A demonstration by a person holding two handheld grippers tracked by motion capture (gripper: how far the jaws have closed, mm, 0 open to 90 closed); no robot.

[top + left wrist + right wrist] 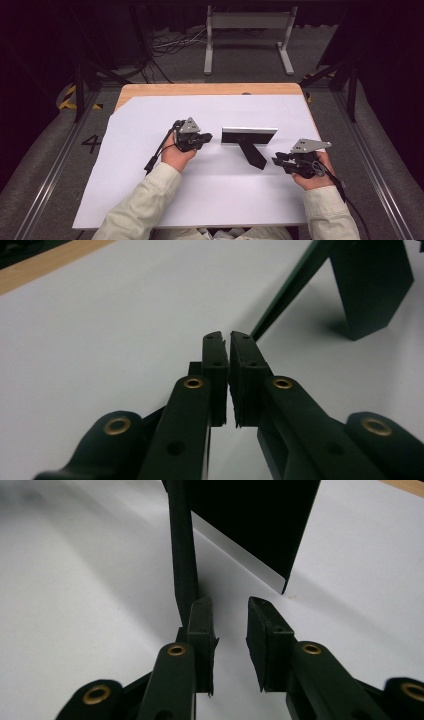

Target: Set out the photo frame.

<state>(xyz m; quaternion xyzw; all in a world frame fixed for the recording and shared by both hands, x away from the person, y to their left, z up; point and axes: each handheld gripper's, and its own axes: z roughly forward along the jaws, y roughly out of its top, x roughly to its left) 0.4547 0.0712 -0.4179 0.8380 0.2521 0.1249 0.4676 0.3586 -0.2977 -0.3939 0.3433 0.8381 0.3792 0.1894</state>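
- Object in hand: a black picture frame (248, 135), standing upright on the white sheet (150, 200) that covers the table, propped by its back leg (252, 154), which slants toward the person.
- Left gripper (204, 137): jaws nearly together with nothing between them. The frame's near end lies just ahead of the tips and slightly to their right, apart from them.
- Right gripper (276, 161): jaws partly open and empty. The leg (181, 545) rises just ahead of its left pad (201, 630), very close; contact cannot be told.
- Risk: the frame looks light and rests on a thin prop. A sideways nudge to the leg from the right tips could fold it and tip the frame flat.
- Risk: the closed left tips, if pushed on, would slide the frame over the sheet instead of gripping it.
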